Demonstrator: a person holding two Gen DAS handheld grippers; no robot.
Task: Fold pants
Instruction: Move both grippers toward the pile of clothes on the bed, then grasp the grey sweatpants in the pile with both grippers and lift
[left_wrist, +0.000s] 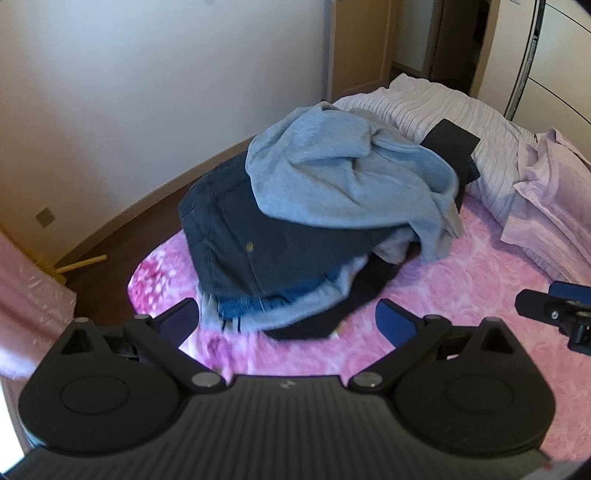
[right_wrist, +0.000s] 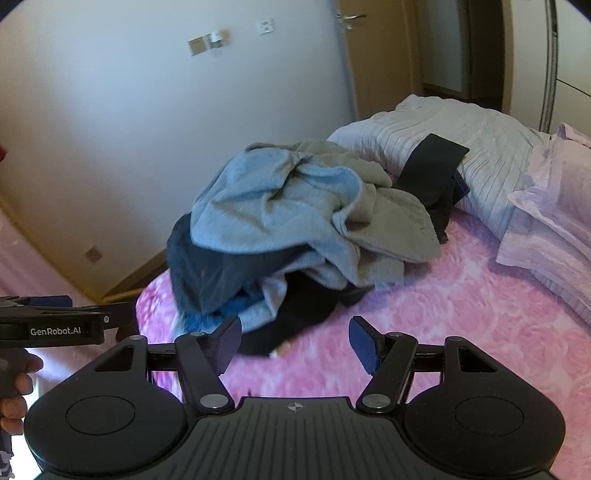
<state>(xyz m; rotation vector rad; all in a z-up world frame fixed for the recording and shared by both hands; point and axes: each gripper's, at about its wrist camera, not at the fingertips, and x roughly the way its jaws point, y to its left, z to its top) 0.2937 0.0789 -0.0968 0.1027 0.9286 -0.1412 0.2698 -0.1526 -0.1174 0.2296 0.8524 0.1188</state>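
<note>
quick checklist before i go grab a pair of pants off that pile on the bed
1. Left tool open: ok, fingers spread wide, nothing between them.
2. Right tool open: ok, empty too.
3. Tools clear of the heap of mixed clothes: ok, both sit short of it, above the pink rose-print bedspread.
4. Top garment is pants: cannot tell, the crumpled light grey fleece garment shows no legs or waistband.
5. Pants reachable: not ok, the dark navy denim piece is partly pinned under the grey one.
6. Flat folding space: ok, open bedspread lies right of the heap.
</note>
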